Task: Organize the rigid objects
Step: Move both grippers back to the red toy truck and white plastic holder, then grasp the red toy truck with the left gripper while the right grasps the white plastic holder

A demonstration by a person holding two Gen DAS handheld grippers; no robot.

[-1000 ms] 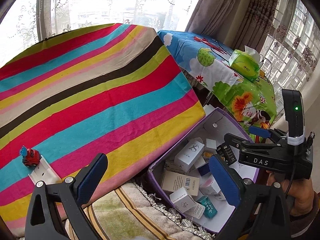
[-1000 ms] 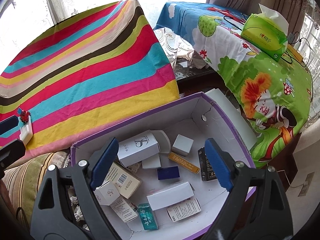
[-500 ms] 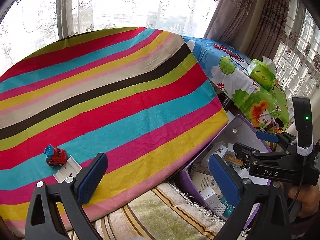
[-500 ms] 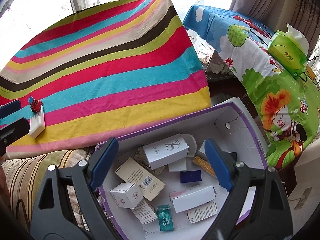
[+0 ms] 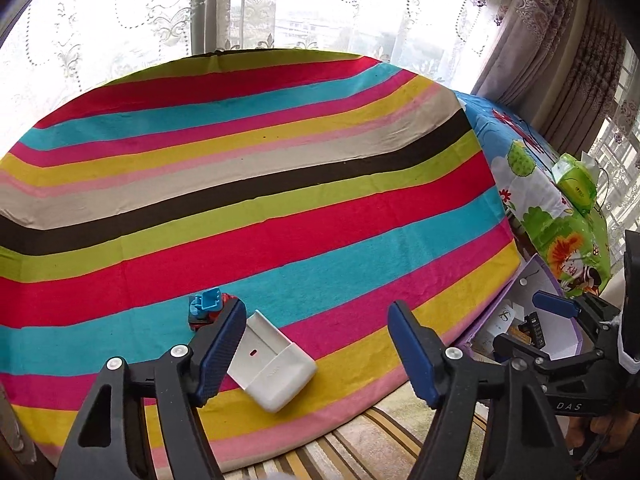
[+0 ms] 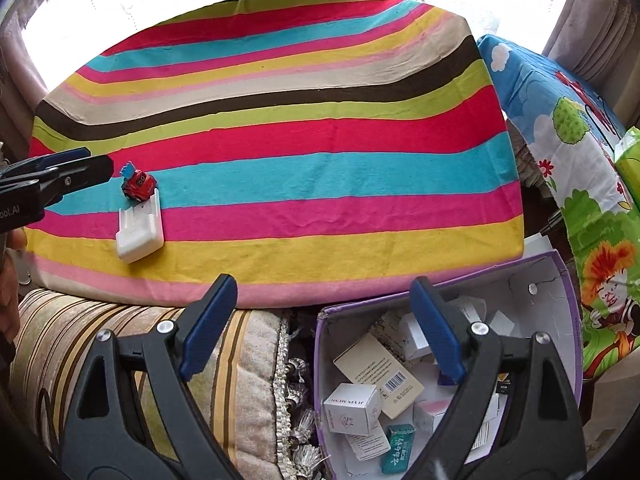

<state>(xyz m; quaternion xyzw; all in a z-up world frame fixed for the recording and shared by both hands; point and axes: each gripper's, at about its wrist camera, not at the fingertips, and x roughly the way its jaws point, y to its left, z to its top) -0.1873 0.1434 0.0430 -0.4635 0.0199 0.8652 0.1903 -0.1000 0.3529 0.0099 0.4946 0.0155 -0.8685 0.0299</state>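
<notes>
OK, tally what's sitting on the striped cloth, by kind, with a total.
Toy car: 1
White plastic case: 1
Total: 2, both on the striped cloth

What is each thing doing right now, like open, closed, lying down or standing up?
Left gripper: closing, nothing between its fingers.
Right gripper: open, holding nothing.
Toy car: upright on the striped cloth.
White case: lying flat beside the car.
Purple box: open, full of small cartons.
Tissue pack: open, tissue sticking out.
</notes>
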